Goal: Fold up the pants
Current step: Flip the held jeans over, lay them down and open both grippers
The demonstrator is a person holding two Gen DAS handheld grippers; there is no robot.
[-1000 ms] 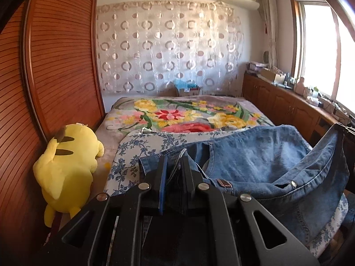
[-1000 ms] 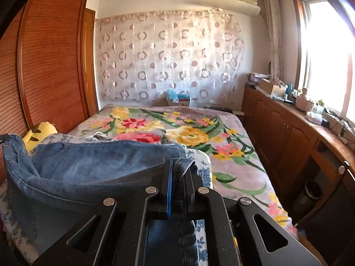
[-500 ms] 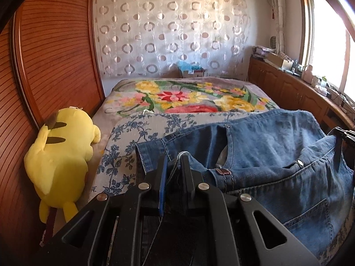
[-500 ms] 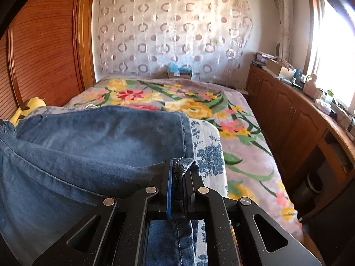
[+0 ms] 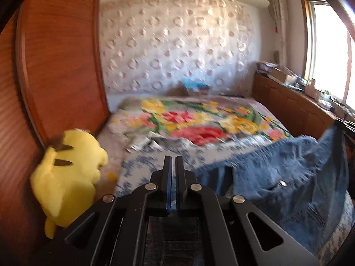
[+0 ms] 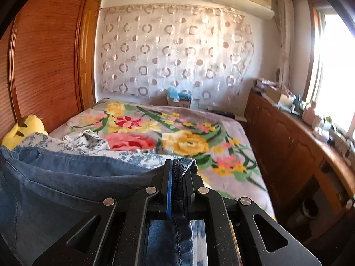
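Right gripper [image 6: 176, 166] clamped on jeans [image 6: 66, 184] hem; left gripper [image 5: 173, 166] closed, empty, beside yellow plush [image 5: 66, 177].

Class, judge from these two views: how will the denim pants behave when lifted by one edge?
Probably floppy: the denim pants sag from the right hand-held gripper, which is shut on one folded edge. Likely fairly heavy, given thick seams. Unlikely to slip, being clamped firmly.

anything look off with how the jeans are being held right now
Yes. Only the right gripper clamps the jeans. The left gripper is shut with no denim between its fingers, so that side of the jeans hangs loose over the bed.
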